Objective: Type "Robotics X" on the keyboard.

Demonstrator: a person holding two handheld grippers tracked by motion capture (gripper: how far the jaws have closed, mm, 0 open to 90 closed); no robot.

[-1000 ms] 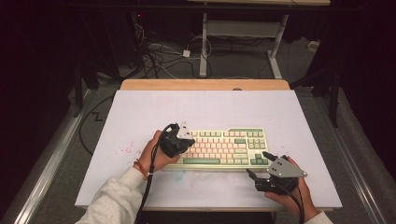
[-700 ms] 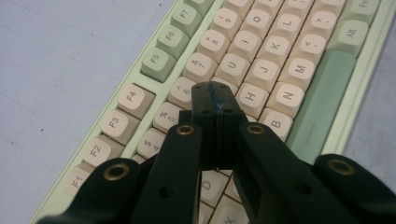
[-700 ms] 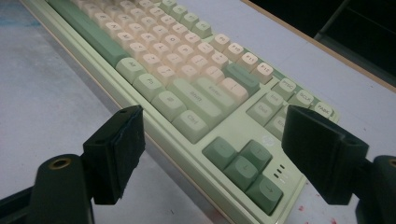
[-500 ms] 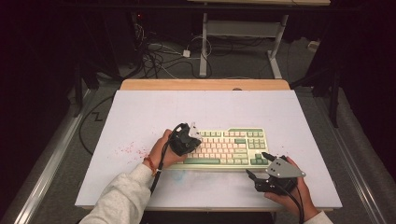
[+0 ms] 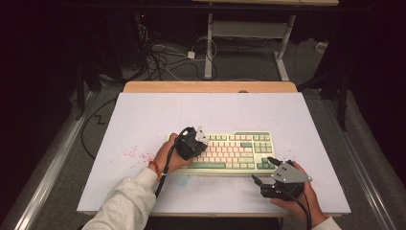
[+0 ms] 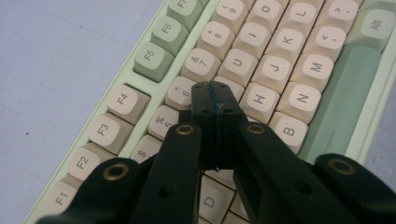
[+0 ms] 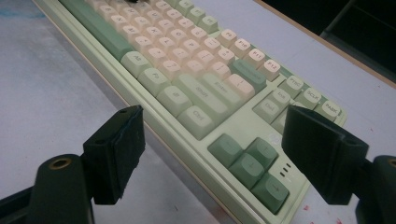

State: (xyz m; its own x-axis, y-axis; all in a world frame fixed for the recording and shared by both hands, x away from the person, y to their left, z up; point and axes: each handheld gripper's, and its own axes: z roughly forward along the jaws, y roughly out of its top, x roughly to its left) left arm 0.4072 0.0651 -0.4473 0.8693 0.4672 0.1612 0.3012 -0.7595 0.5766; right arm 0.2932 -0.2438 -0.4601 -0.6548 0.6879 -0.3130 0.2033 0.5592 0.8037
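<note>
White matte tabletop (image 5: pixel 143 120) bears a green-cream keyboard (image 5: pixel 239 148); left claw (image 6: pixel 215 100) pressed together, right claw (image 7: pixel 210 154) spread.

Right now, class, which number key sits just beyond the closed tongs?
The 6 key, directly past the left tongs' tip; 7 and 8 lie farther along.

Red specks (image 5: pixel 130 154) dot the white tabletop (image 5: pixel 158 115); cables (image 5: pixel 165 57) lie behind.

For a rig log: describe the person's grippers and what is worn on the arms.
Both are black two-jaw tools with brass-ringed pivot holes and trailing black cables. The right gripper carries a grey three-cornered plate, as does the left gripper. A light grey sleeve and a reddish wristband show on the left arm.
</note>
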